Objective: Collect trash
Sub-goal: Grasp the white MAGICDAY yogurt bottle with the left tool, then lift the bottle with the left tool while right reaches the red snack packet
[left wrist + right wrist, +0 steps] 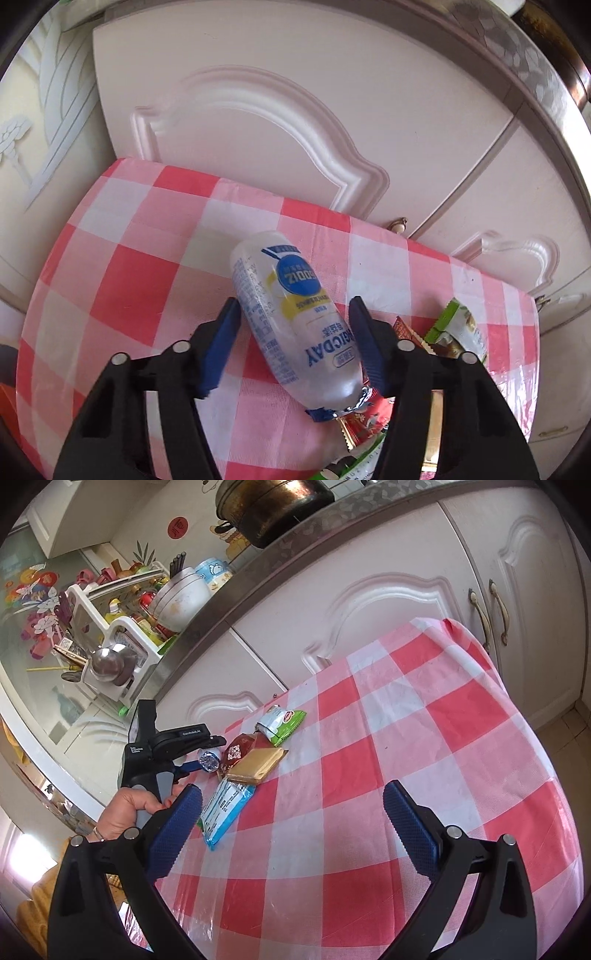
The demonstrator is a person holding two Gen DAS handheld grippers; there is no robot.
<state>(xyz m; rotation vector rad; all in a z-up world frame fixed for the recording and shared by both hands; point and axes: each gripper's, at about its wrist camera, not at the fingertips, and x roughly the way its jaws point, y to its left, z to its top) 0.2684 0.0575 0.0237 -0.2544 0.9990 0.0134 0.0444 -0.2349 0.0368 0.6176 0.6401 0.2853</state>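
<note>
A clear plastic drink bottle (pixel 291 325) with a blue and yellow label and a torn foil lid lies between the fingers of my left gripper (pixel 295 314). Both blue pads touch its sides and hold it just above the red and white checked tablecloth (pixel 129 280). In the right wrist view only the bottle's foil end (pixel 209 762) shows, held in the left gripper (pixel 199 753). My right gripper (pixel 291 805) is open and empty above the cloth. A green wrapper (pixel 282 725), a red wrapper (pixel 242 751), a gold wrapper (pixel 258 766) and a blue wrapper (pixel 225 810) lie in a pile.
White cabinet doors (pixel 258 122) stand right behind the table. A counter (pixel 258 565) above them carries a dark pot (pixel 273 506), bowls and a dish rack (pixel 110 638). The table's far edge (pixel 498 672) drops to a tiled floor.
</note>
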